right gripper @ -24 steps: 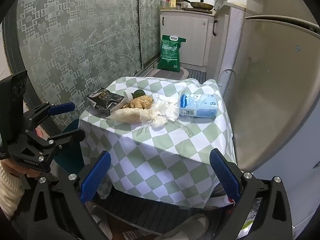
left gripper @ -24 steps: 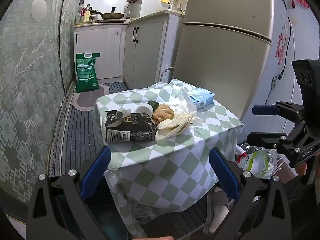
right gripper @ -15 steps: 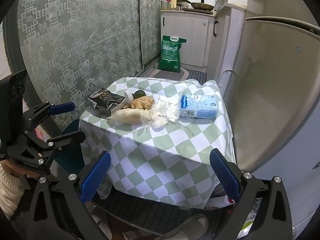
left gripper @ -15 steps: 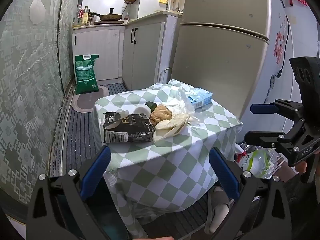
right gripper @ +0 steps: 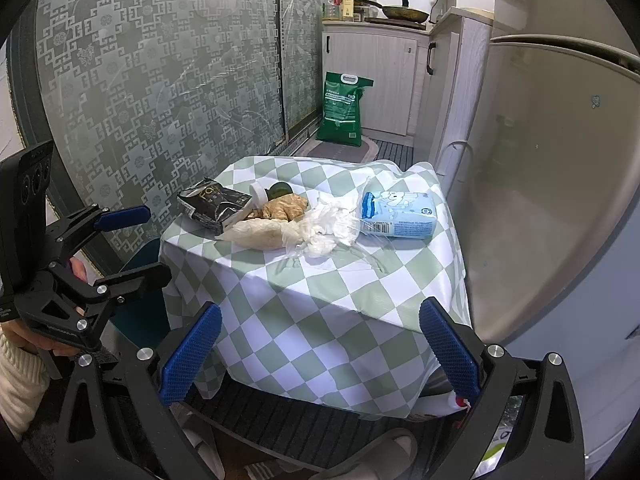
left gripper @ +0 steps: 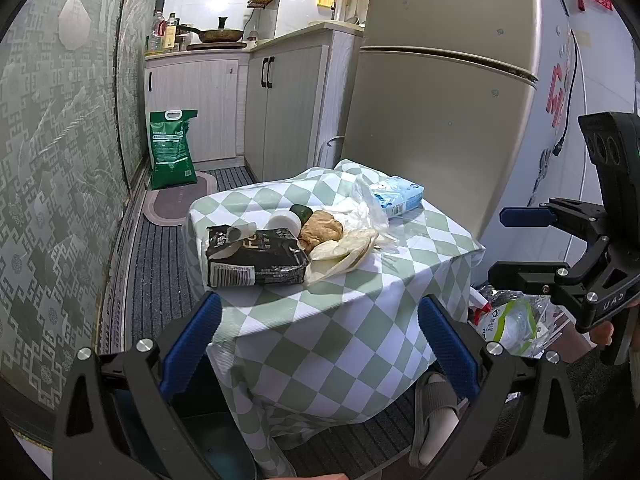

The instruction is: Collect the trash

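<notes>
Both claws, left claw (left gripper: 318, 338) and right claw (right gripper: 318, 340), hang spread wide and empty before the green-checked cloth counter (left gripper: 360, 300). A black crinkled foil packet (left gripper: 256, 256) lies beside a crumpled clear plastic bag (right gripper: 320, 232).

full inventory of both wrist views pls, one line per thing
table: 1, green-white check cloth, centre
black packet: 1, black, table's left end
flatbread: a few, pale, mid-table
fried pastry: 1, brown, behind flatbread
clear bag: 1, crumpled, beside flatbread
tissue pack: 1, light blue, table's fridge side
rice sack: 1, green, floor by cabinets
fridge: 1, beige, beside table
pan: 1, dark, counter
slipper: 1, grey, floor
left tool: 1, blue pads, open, empty
right tool: 1, blue pads, open, empty
</notes>
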A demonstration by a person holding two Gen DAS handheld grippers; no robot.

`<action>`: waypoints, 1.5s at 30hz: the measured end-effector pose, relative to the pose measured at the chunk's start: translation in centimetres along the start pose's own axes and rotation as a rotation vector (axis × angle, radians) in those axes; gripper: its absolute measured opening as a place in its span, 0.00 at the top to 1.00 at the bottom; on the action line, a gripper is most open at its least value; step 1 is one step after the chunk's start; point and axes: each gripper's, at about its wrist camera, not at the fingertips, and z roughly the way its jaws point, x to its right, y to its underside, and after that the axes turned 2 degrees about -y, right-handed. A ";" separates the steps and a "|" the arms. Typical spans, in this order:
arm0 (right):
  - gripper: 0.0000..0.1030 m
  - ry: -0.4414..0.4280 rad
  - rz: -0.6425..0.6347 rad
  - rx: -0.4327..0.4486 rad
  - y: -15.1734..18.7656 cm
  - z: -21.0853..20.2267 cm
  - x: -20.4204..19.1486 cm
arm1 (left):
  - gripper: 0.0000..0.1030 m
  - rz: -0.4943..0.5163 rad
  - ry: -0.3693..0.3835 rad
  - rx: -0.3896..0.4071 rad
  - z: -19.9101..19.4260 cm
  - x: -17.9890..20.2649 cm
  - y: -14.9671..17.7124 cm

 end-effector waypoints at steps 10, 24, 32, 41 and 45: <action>0.03 0.001 -0.002 -0.001 0.1 0.0 0.0 | 0.03 0.001 0.006 0.003 -0.4 -0.1 -0.2; 0.03 0.000 -0.001 0.001 0.1 0.0 -0.1 | 0.03 0.005 0.010 0.003 -0.4 0.2 -0.2; 0.03 -0.001 0.000 0.002 0.1 0.0 0.0 | 0.03 0.006 0.012 0.006 -0.3 0.4 -0.2; 0.03 -0.003 -0.001 0.001 0.1 0.0 -0.2 | 0.03 0.004 0.010 0.004 -0.2 0.6 -0.3; 0.03 -0.003 0.000 0.001 0.1 -0.1 -0.1 | 0.03 0.008 0.013 0.004 -0.3 0.4 -0.1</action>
